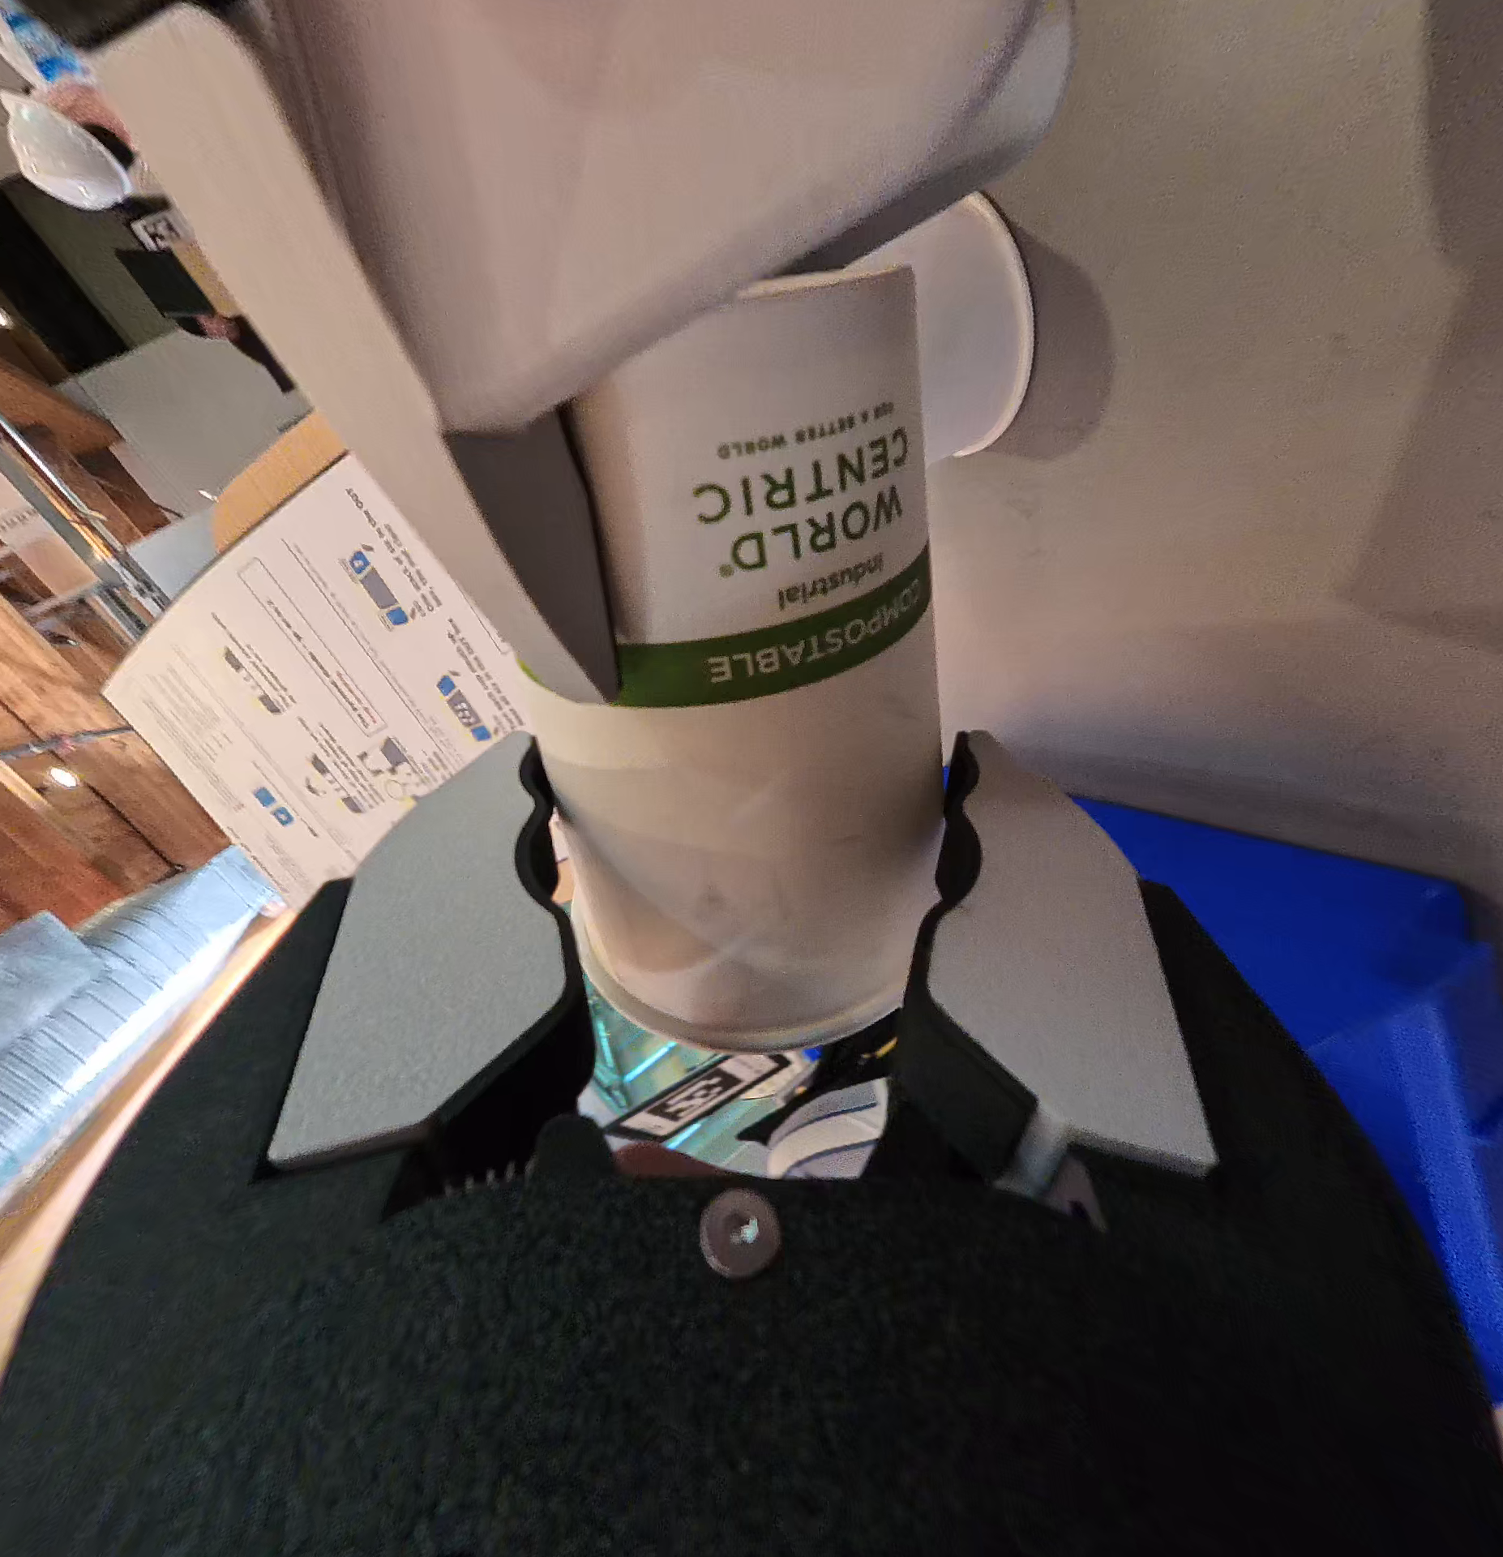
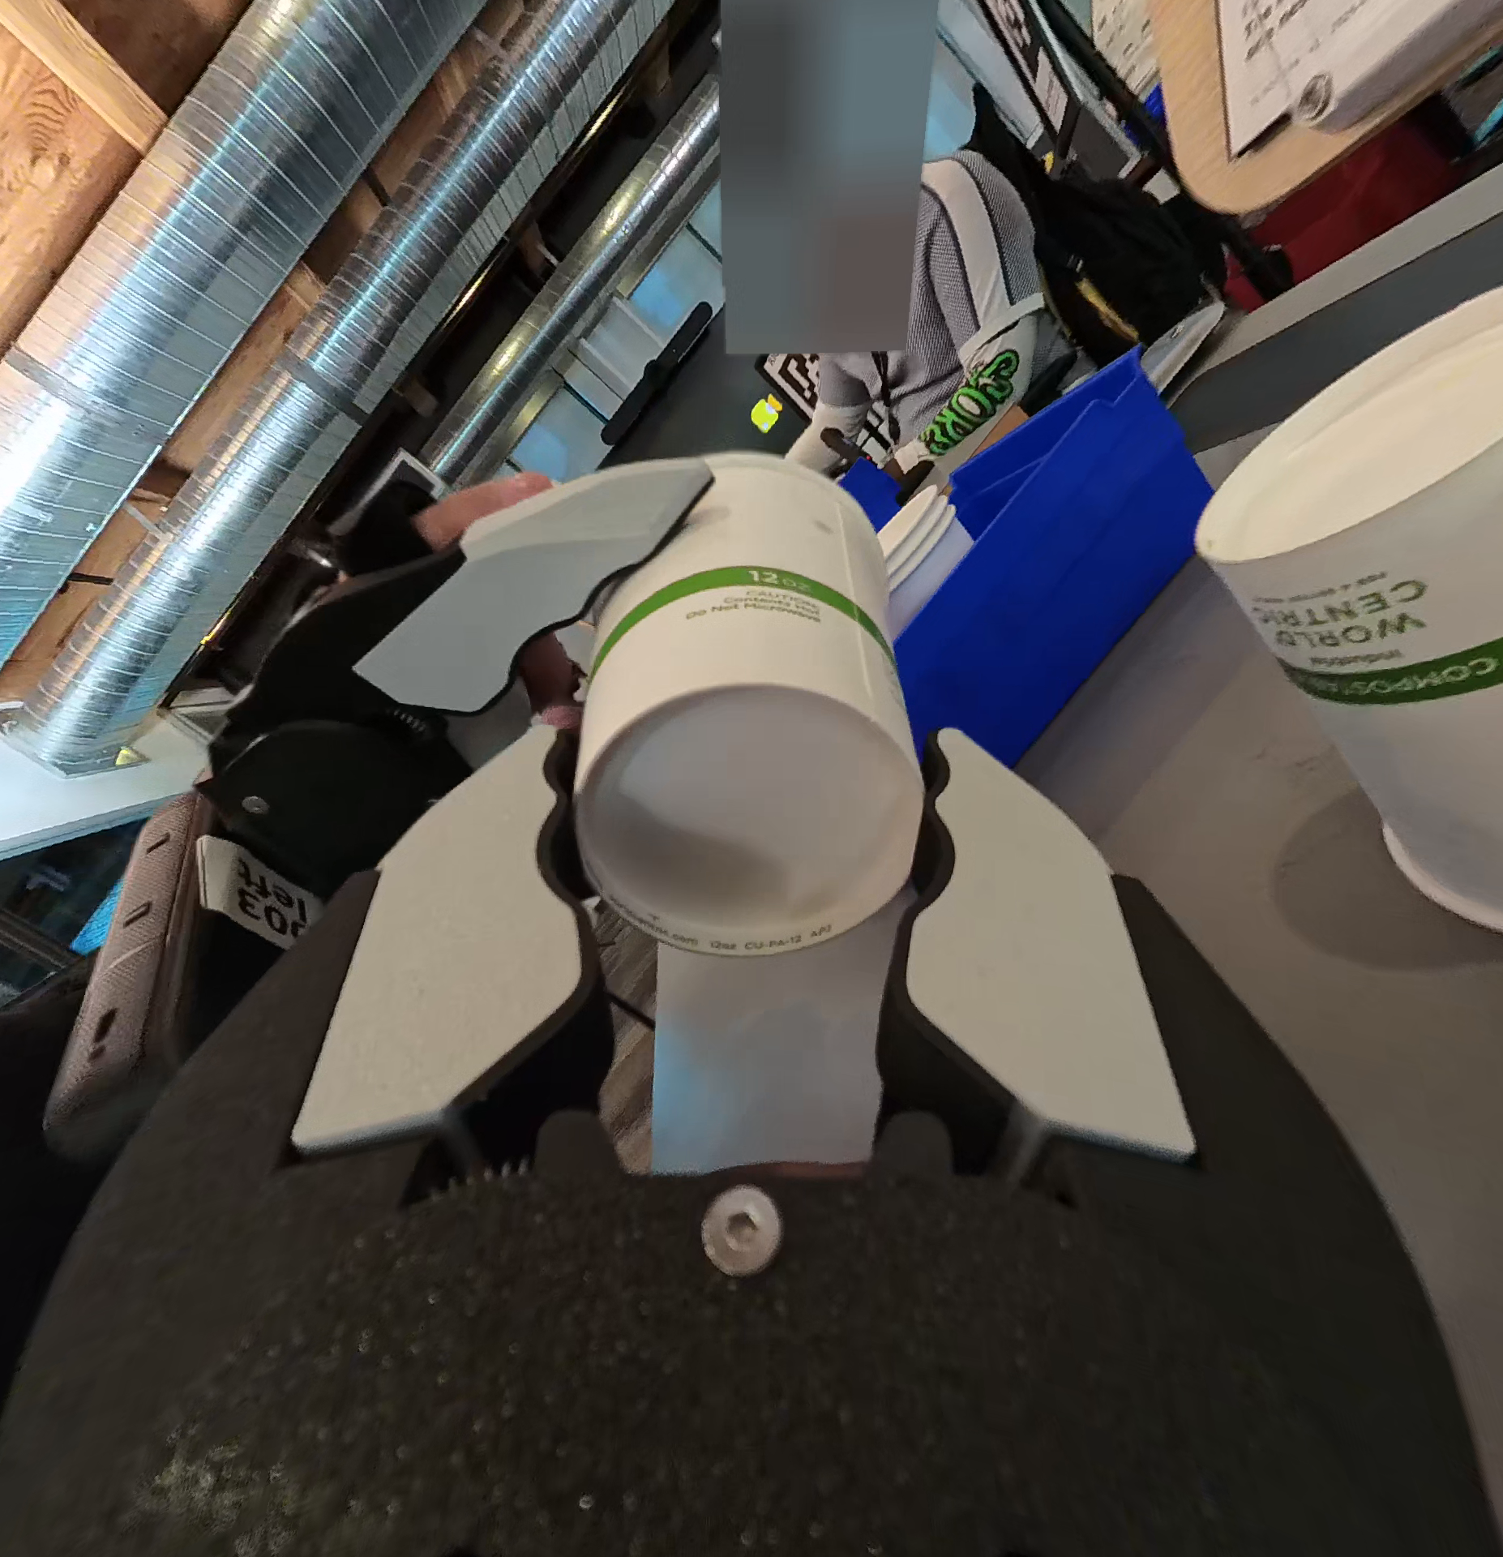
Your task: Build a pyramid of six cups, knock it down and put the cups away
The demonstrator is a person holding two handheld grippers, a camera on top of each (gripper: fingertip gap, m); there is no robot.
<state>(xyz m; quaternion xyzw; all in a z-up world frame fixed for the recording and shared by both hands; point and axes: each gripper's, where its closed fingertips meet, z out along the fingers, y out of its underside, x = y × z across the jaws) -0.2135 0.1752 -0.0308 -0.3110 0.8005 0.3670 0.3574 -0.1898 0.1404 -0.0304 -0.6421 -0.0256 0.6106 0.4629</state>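
Your left tool (image 1: 744, 851) is clamped on the rim end of a white paper cup with a green band (image 1: 756, 640), and your right tool (image 2: 744, 830) pinches the same cup's (image 2: 744, 674) base end, so it hangs between the two tools above the grey desk (image 2: 1237, 1095). Another cup (image 2: 1405, 674) stands on the desk to the right, near the blue bin (image 2: 1068, 590)

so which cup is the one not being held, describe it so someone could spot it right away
Start at the grey table on the right of the right wrist view, in front of the blue bin. The free cup stands there alone, open mouth up, white with a green band. Unlike the cup gripped between both grippers, nothing touches it.
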